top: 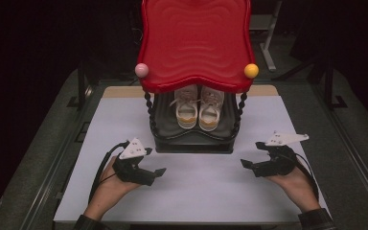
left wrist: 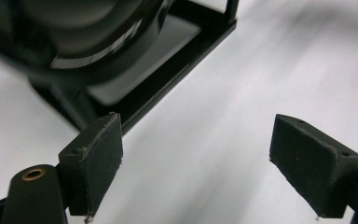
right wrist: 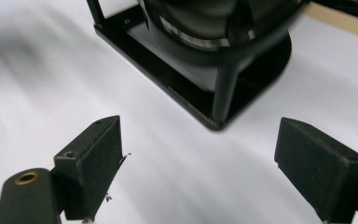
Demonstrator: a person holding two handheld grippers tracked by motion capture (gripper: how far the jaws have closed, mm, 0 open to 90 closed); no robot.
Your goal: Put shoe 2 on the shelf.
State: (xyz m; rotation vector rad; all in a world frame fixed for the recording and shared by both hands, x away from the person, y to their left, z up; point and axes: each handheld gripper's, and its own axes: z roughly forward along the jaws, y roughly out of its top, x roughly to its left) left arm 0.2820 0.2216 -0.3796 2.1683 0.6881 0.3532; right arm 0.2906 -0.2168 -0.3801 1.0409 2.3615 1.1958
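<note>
A two-tier stand rests at the middle of the table, with a red wavy top tray [top: 195,38] and a black lower shelf [top: 165,125]. A pair of white sneakers [top: 197,108] sits on the lower shelf, toes toward me. My left gripper [top: 160,172] hovers low over the white sheet, left of the stand's front, jaws open and empty. My right gripper [top: 245,163] is right of the stand's front, also open and empty. The stand's black base [left wrist: 177,56] lies beyond the left gripper [left wrist: 196,168]. The base corner [right wrist: 214,119] lies ahead of the right gripper [right wrist: 198,170].
A pink ball [top: 142,70] and a yellow ball [top: 251,70] cap the front posts of the stand. The white sheet [top: 196,191] covers the tabletop, with a wooden strip [top: 122,91] at its far edge. Dark metal rails run along both table sides.
</note>
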